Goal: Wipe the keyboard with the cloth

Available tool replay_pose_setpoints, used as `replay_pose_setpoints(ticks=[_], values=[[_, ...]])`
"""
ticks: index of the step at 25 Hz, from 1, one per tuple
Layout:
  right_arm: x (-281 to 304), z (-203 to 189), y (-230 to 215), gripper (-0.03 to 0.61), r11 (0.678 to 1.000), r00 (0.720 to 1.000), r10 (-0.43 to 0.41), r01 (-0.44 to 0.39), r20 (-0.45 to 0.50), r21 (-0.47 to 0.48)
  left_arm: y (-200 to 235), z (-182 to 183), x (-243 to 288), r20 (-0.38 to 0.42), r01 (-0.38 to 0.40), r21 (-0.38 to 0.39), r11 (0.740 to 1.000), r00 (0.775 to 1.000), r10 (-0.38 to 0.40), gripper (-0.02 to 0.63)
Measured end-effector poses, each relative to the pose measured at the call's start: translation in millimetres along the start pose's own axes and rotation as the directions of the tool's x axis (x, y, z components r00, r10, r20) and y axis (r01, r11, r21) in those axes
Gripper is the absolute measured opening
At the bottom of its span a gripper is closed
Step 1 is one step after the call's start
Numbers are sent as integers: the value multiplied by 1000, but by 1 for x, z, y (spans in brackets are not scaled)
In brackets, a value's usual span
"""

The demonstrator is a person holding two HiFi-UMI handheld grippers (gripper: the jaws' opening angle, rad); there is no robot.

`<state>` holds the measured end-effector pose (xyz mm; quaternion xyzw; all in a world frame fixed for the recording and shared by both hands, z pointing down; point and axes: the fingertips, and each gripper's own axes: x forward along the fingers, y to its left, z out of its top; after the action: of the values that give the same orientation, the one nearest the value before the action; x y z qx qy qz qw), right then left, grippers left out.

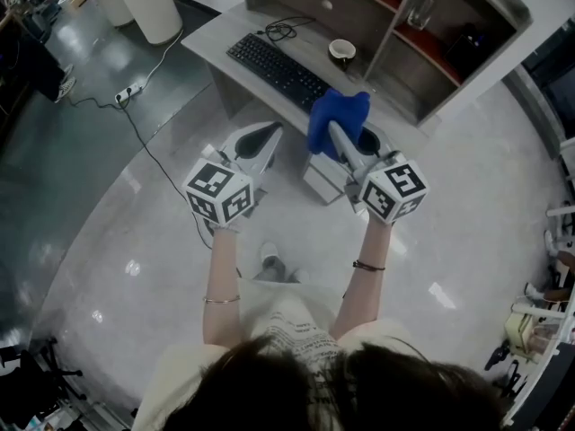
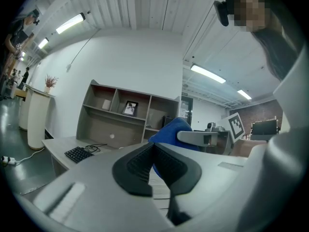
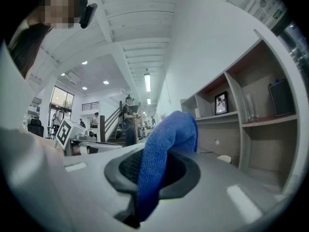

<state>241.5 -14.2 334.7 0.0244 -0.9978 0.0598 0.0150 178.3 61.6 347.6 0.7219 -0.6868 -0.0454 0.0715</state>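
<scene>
Cloth (image 1: 339, 119), blue, is clamped between the jaws of the right gripper (image 1: 341, 142), just right of centre in the head view. The left gripper (image 1: 262, 142) is held beside it at centre left, its jaws pressed together on nothing. The black keyboard (image 1: 277, 70) is seen above both on the grey desk (image 1: 208, 36), apart from the cloth, with a cup (image 1: 342, 52) to its right.

White cup (image 1: 341, 52) and coiled black cable (image 1: 280, 30) on grey desk (image 1: 211, 36), power strip (image 1: 128, 92) on floor (image 1: 135, 241)
</scene>
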Motion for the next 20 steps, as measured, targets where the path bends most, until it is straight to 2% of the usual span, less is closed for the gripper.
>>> replay_pose_setpoints(ticks=[7, 20], values=[[26, -4, 3, 58, 1000, 1000, -20, 20, 5, 8, 26, 2, -4, -11, 31, 14, 999, 999, -31, -12], [48, -17, -1, 58, 998, 998, -49, 50, -33, 27, 57, -9, -4, -4, 33, -55, 998, 999, -34, -12]])
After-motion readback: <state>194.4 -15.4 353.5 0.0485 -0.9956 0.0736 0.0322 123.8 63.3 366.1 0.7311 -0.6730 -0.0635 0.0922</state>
